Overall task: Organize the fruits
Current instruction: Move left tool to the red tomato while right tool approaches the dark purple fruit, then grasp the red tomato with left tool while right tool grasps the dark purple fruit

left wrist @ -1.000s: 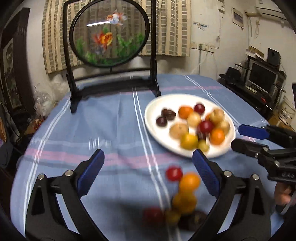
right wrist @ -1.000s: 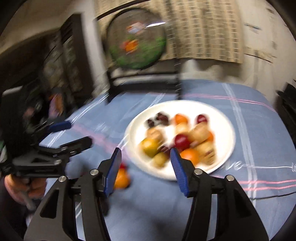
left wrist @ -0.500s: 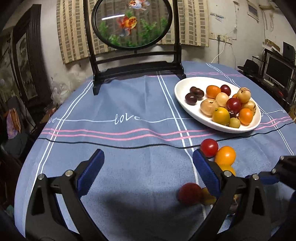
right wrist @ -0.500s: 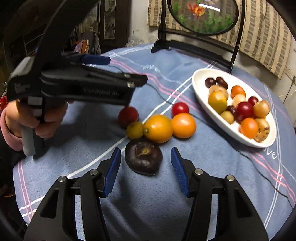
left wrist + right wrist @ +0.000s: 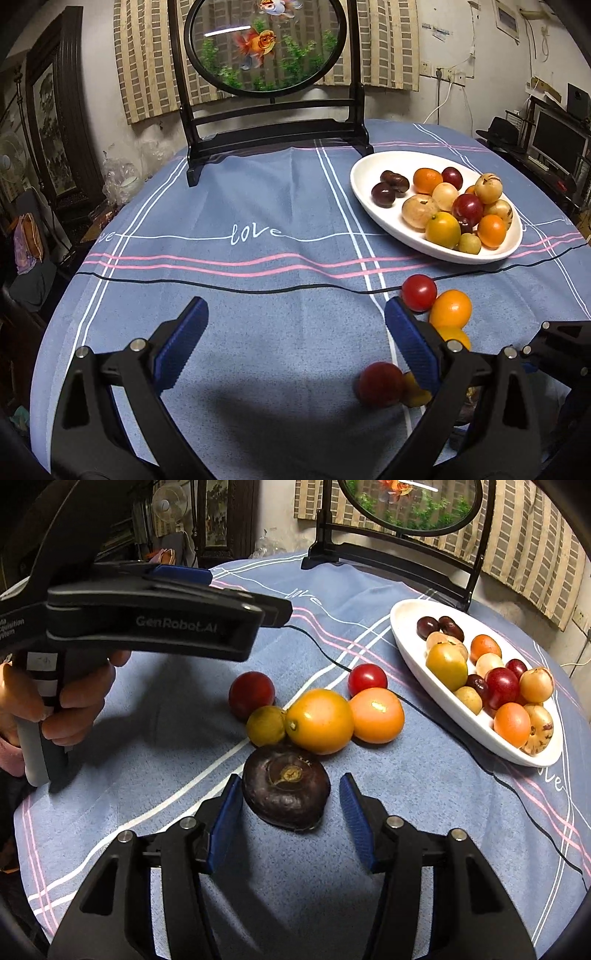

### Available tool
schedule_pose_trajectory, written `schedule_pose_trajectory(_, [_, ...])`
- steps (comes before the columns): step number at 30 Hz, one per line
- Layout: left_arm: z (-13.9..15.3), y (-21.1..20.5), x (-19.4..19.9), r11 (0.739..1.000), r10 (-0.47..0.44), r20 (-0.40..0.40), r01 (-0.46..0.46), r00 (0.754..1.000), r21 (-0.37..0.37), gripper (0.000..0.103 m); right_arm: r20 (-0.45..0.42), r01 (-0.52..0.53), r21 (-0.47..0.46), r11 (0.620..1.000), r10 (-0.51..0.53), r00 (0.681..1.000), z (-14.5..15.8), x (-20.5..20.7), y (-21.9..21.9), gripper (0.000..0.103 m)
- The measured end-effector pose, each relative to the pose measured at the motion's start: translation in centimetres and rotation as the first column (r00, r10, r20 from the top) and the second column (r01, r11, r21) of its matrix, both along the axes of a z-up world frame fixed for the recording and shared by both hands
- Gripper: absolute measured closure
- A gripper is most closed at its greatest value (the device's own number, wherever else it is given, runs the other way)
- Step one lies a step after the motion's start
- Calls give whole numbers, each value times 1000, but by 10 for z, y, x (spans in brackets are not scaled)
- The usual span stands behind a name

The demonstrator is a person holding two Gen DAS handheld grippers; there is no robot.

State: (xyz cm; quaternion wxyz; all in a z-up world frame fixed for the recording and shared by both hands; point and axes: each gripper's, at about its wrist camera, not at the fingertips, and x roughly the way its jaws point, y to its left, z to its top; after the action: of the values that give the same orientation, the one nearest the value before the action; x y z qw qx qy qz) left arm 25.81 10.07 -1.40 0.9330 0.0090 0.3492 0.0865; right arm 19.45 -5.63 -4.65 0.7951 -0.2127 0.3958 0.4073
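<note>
A dark purple fruit (image 5: 286, 794) lies on the blue tablecloth between the fingers of my right gripper (image 5: 290, 781). Its jaws are closing; the left pad is almost at the fruit and a gap shows at the right pad. Just beyond lie a yellow-orange fruit (image 5: 319, 720), an orange one (image 5: 376, 714), a red tomato (image 5: 367, 677), a dark red plum (image 5: 251, 694) and a small olive fruit (image 5: 266, 725). The white oval plate (image 5: 417, 653) at the right holds several fruits. My left gripper (image 5: 295, 310) hovers open and empty, left of the pile.
A hand (image 5: 74, 701) holds the left gripper (image 5: 251, 592) above the cloth at the left. A round goldfish screen on a black stand (image 5: 269, 44) is at the table's far edge. Furniture with a monitor (image 5: 557, 140) stands to the right of the table.
My right gripper dropped toward the loose pile and moved forward, so the dark purple fruit now sits between its fingers, which have narrowed a little. The left gripper tipped down, then held still.
</note>
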Motion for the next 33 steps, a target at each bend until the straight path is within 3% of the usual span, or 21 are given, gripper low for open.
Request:
schedule_pose_trajectory(4, [-1,1,1,1000,4,-2,-4,1000,4,5,0,-7,3,1000,7,1000,0,-2,1,56])
schedule_pose_trajectory(15, [0,8,2,1000,6,-15,-6,1000,-18,5,-40,-3,42,999,5,999,13,-1,-8,57])
schedule_pose_trajectory(17, [1,13,2,998,-2,-23,0,1000,-63,5,-49,17,83,996,-13,999,22,3,-16,57])
schedule_pose_trajectory(21, [-8,18,7,970,-96,-97,71,991,-233,7,-55,75,124,990,-68,996,31,13,-28,57])
schedule_pose_trajectory(26, [-22,9,8,943,-200,-160,145,967,-298,41,-62,117,107,987,-111,992,28,20,-32,57])
schedule_pose_trajectory(28, [-28,5,9,931,-234,-185,165,955,-327,49,-59,113,107,988,-107,992,29,19,-32,57])
schedule_pose_trajectory(33, [-36,6,10,913,-258,-209,168,943,-371,51,-46,109,109,988,-105,993,32,17,-33,57])
